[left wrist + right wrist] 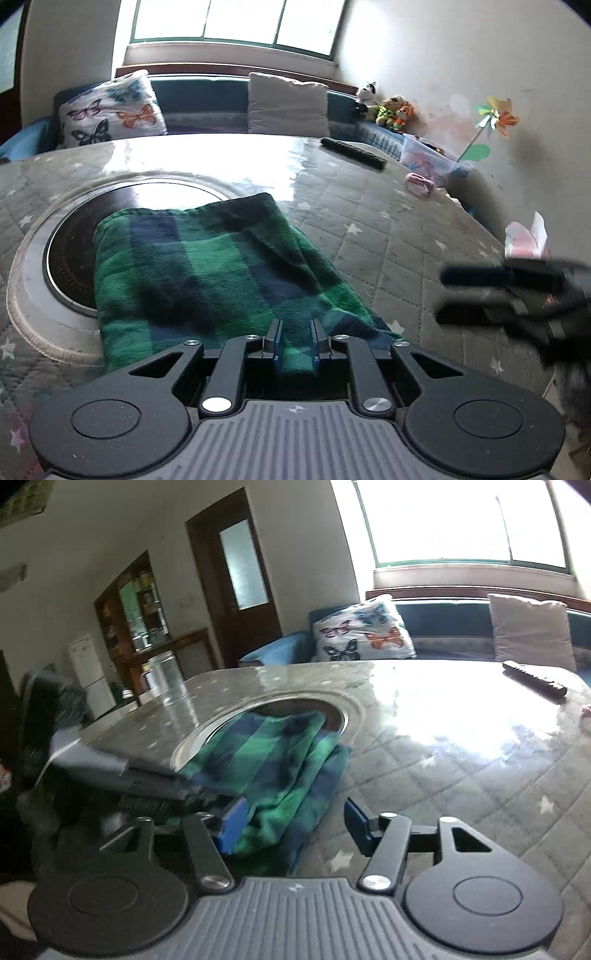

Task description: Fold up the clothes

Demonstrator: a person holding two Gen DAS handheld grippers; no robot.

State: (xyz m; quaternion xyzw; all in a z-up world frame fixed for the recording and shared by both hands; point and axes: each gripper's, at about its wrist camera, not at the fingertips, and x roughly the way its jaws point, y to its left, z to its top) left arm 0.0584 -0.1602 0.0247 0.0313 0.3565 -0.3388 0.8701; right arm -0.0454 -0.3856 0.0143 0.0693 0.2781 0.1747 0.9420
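Here we judge the green-and-blue plaid fleece cloth (207, 273) soft, light; left tool (294, 341) pinches its six-o'clock hem, right tool (291, 821) spread, empty.

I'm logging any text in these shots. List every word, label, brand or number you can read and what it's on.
No readable text in either view.
Gripper body: only a small star-shaped emblem, no letters.
Remote control: buttons too small and blurred to read.
Framed picture on the wall: too blurred to read.
Plaid cloth: pattern only.
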